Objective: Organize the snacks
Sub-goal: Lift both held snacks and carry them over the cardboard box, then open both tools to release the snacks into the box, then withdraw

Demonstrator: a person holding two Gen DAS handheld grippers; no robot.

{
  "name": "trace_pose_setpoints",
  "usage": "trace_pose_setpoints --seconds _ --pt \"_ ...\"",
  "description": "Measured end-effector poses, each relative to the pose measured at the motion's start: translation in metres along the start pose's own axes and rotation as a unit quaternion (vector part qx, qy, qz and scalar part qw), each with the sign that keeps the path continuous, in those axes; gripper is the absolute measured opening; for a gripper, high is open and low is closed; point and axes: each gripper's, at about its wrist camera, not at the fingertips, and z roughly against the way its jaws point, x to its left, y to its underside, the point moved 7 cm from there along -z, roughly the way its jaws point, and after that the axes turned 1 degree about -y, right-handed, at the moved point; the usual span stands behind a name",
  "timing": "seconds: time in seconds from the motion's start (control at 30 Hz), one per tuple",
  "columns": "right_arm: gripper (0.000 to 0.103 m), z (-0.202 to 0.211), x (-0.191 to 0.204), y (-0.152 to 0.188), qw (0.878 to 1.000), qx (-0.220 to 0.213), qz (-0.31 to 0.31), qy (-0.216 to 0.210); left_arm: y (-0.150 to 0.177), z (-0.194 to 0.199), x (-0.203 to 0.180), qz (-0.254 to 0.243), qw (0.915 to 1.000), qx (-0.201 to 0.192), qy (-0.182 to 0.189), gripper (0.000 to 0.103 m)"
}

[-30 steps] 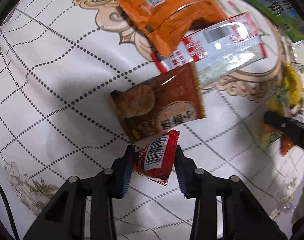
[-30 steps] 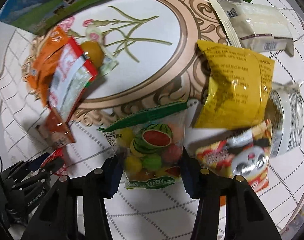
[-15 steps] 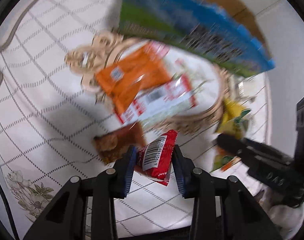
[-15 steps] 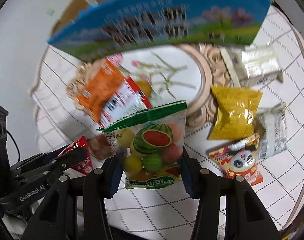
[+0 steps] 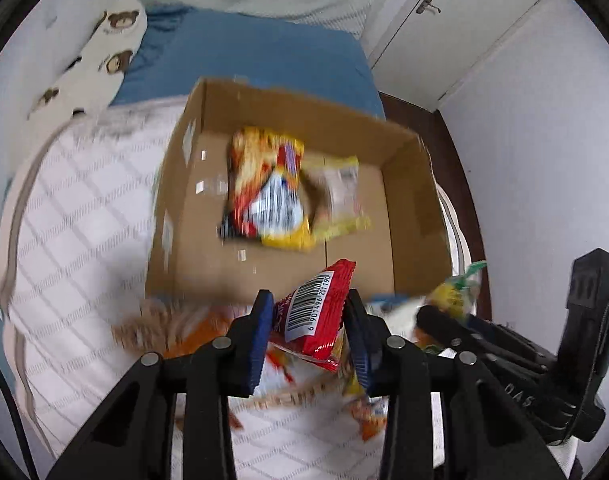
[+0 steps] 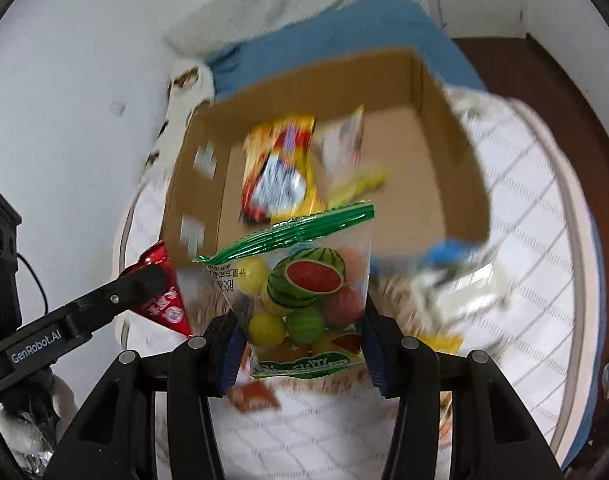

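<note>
Item: left gripper (image 5: 308, 322), jaws clamped on a red snack packet (image 5: 314, 314), barcode face up, packet standing between the blue pads. Item: right gripper (image 6: 300, 332), jaws clamped on a fruit candy bag (image 6: 304, 292), green sealed edge uppermost.

Change noted: a second ago both packets lay at counter (image 5: 80, 216) level among loose snacks; both are now lifted and carried toward the far side, where an open cardboard box (image 5: 408, 216) has come into view. Judged: pick-up done, deposit pending.

Contents of box: a red-yellow packet (image 5: 264, 192) and a pale yellow packet (image 5: 340, 196), blurred. Both held packets sit just short of the box's near wall, not yet over it.
</note>
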Motion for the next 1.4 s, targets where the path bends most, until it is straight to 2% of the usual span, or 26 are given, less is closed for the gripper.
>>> trace_pose_setpoints --seconds 0.1,0.27,0.47,0.57,0.67,0.73,0.77,0.8,0.87,0.97,1.17,1.23,1.27,1.4 --pt "0.053 -0.009 -0.008 -0.040 1.000 -0.010 -0.007 0.015 -0.040 -0.015 0.005 -0.004 0.9997 0.002 -0.026 0.033" --pt "0.053 -0.039 -0.028 -0.104 0.998 -0.001 -0.011 0.055 -0.098 -0.054 0.020 -0.006 0.9967 0.023 -0.078 0.033" --pt "0.053 -0.097 -0.050 -0.161 0.993 0.036 -0.010 0.113 -0.135 -0.106 0.044 -0.010 0.9897 0.060 -0.130 0.033" --pt "0.053 -0.123 -0.061 -0.174 0.989 0.058 -0.010 0.133 -0.146 -0.129 0.056 -0.010 0.9852 0.080 -0.151 0.033" --pt "0.055 -0.152 -0.072 -0.180 0.984 0.090 -0.009 0.151 -0.150 -0.142 0.065 -0.007 0.9818 0.091 -0.166 0.033" --pt "0.070 -0.162 -0.076 -0.183 0.982 0.097 -0.008 0.162 -0.150 -0.151 0.068 -0.003 0.9807 0.102 -0.167 0.038" --pt "0.087 -0.166 -0.077 -0.184 0.981 0.100 -0.008 0.164 -0.150 -0.155 0.070 0.001 0.9810 0.106 -0.162 0.048" --pt "0.093 -0.169 -0.077 -0.185 0.982 0.100 -0.008 0.162 -0.149 -0.158 0.070 0.005 0.9822 0.109 -0.153 0.062" --pt "0.093 -0.170 -0.074 -0.186 0.983 0.098 -0.003 0.157 -0.148 -0.160 0.071 0.006 0.9831 0.107 -0.149 0.079" --pt "0.093 -0.168 -0.068 -0.184 0.983 0.095 0.007 0.158 -0.144 -0.159 0.069 0.004 0.9842 0.095 -0.149 0.084" --pt "0.093 -0.154 -0.060 -0.171 0.986 0.084 0.014 0.144 -0.130 -0.146 0.059 0.002 0.9893 0.061 -0.132 0.086" --pt "0.093 -0.148 -0.054 -0.164 0.987 0.078 0.019 0.140 -0.124 -0.140 0.054 -0.006 0.9902 0.050 -0.130 0.091" --pt "0.093 -0.143 -0.052 -0.160 0.987 0.074 0.022 0.140 -0.122 -0.136 0.051 -0.011 0.9907 0.045 -0.128 0.100" --pt "0.093 -0.125 -0.042 -0.147 0.990 0.061 0.025 0.127 -0.110 -0.114 0.042 -0.020 0.9917 0.014 -0.126 0.102"
